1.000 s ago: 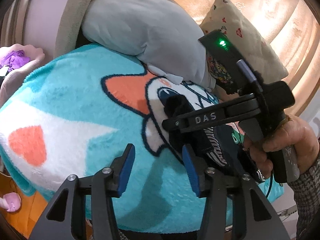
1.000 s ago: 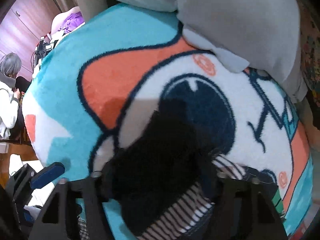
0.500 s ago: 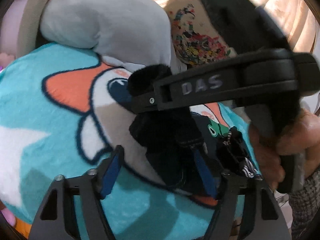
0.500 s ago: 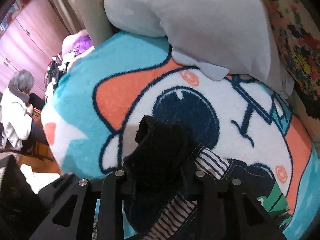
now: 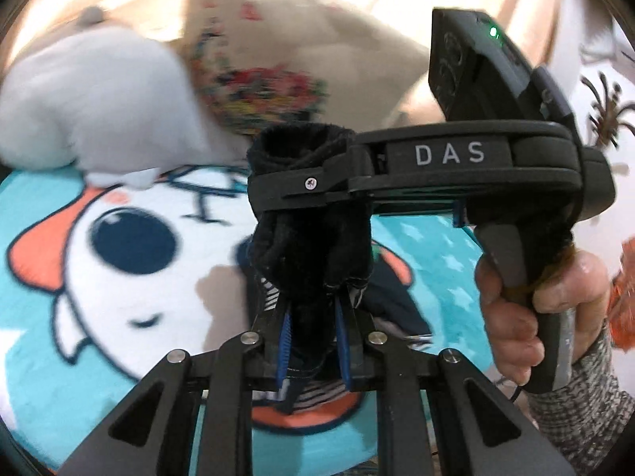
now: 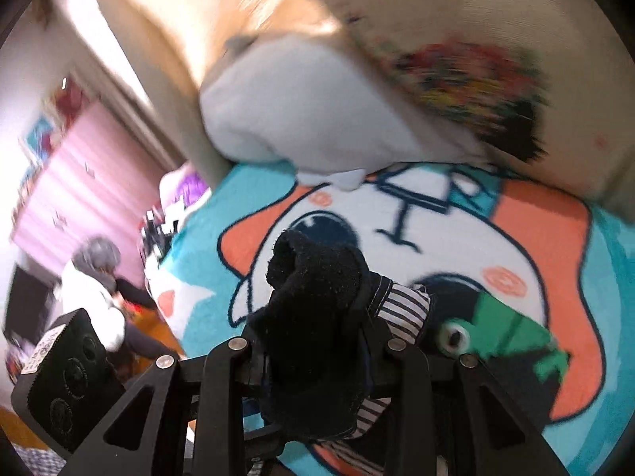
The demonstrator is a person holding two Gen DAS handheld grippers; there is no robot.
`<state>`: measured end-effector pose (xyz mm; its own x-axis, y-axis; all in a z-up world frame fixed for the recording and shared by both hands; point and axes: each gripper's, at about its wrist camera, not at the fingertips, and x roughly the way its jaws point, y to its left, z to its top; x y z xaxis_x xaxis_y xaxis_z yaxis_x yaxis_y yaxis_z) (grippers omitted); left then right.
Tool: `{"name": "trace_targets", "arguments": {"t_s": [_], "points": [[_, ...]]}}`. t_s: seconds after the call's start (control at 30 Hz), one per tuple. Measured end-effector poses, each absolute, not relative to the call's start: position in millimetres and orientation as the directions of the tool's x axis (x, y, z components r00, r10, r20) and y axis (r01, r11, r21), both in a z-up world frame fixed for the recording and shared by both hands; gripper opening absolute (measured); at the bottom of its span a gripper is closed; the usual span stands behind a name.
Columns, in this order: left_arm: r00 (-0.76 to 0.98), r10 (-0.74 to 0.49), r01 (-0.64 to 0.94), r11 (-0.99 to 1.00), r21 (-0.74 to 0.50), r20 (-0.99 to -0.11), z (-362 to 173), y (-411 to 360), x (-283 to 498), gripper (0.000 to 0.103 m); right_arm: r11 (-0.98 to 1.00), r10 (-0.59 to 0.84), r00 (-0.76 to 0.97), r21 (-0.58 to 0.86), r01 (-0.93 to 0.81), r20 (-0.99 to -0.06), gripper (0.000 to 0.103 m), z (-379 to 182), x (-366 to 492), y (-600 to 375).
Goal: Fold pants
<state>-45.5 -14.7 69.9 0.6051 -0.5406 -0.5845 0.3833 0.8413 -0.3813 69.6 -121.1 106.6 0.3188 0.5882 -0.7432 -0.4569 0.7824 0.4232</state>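
Observation:
The pants are black fleece-lined with a striped inner band, bunched and lifted above the cartoon blanket. My left gripper is shut on the lower part of the bunch. My right gripper is shut on the same bunch, whose striped band shows beside it. In the left wrist view the right gripper body crosses just above my left fingers, clamping the pants' top. A green frog print on the dark fabric lies on the blanket.
A grey plush pillow and a floral cushion lie at the blanket's far edge. A seated grey-haired person is beyond the bed's left side, by a pink wardrobe.
My left gripper moved in under the right gripper and closed on the pants. Both grippers have lifted the bunch higher above the blanket and tilted up.

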Motion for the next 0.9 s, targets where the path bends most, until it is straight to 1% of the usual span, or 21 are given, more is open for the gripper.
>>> {"name": "trace_targets", "arguments": {"t_s": [0.1,0.2,0.27,0.3,0.33,0.37,0.4,0.47,0.53,0.6,0.67,0.7,0.8,0.83,0.9], "points": [[0.56,-0.573,0.437,0.818,-0.374,-0.598,71,-49,-43,0.017,0.777,0.622,0.354,0.495,-0.389,-0.699,0.034,103,62,-170],[0.537,-0.58,0.469,0.809,-0.355,-0.612,66,-76,-41,0.019,0.767,0.642,0.391,0.554,-0.324,-0.66,0.034,91,53,-212],[0.528,-0.57,0.483,0.811,-0.329,-0.63,60,-91,-41,0.02,0.763,0.643,0.416,0.582,-0.279,-0.643,0.044,80,48,-240],[0.516,-0.571,0.492,0.808,-0.324,-0.639,57,-96,-42,0.023,0.772,0.63,0.43,0.579,-0.262,-0.646,0.045,76,46,-249],[0.5,-0.58,0.503,0.799,-0.33,-0.643,55,-97,-42,0.026,0.798,0.594,0.455,0.558,-0.229,-0.663,0.052,69,43,-260],[0.485,-0.589,0.513,0.79,-0.336,-0.646,54,-97,-45,0.031,0.821,0.557,0.475,0.535,-0.197,-0.681,0.057,64,41,-268],[0.475,-0.594,0.52,0.785,-0.337,-0.65,53,-96,-46,0.033,0.845,0.517,0.496,0.51,-0.164,-0.698,0.057,59,37,-278],[0.468,-0.603,0.532,0.776,-0.339,-0.647,58,-91,-53,0.044,0.878,0.446,0.531,0.467,-0.105,-0.72,0.057,52,31,-298],[0.473,-0.607,0.528,0.776,-0.346,-0.639,65,-80,-55,0.048,0.883,0.418,0.566,0.464,-0.07,-0.711,0.058,54,25,-317],[0.498,-0.59,0.501,0.794,-0.344,-0.636,70,-71,-54,0.05,0.881,0.41,0.608,0.468,-0.071,-0.68,0.058,64,17,-327],[0.532,-0.554,0.453,0.825,-0.338,-0.64,71,-63,-47,0.05,0.871,0.431,0.644,0.479,-0.114,-0.632,0.058,81,6,-327],[0.54,-0.535,0.426,0.84,-0.337,-0.65,69,-60,-41,0.05,0.851,0.467,0.65,0.505,-0.145,-0.599,0.058,88,3,-325],[0.53,-0.508,0.386,0.857,-0.34,-0.679,60,-60,-31,0.05,0.719,0.646,0.591,0.644,-0.261,-0.483,0.058,91,3,-310],[0.523,-0.493,0.376,0.866,-0.331,-0.695,55,-62,-29,0.05,0.677,0.692,0.559,0.681,-0.281,-0.457,0.058,88,4,-304],[0.506,-0.467,0.364,0.878,-0.311,-0.726,43,-68,-25,0.05,0.645,0.724,0.523,0.711,-0.28,-0.451,0.058,78,9,-292]]}}
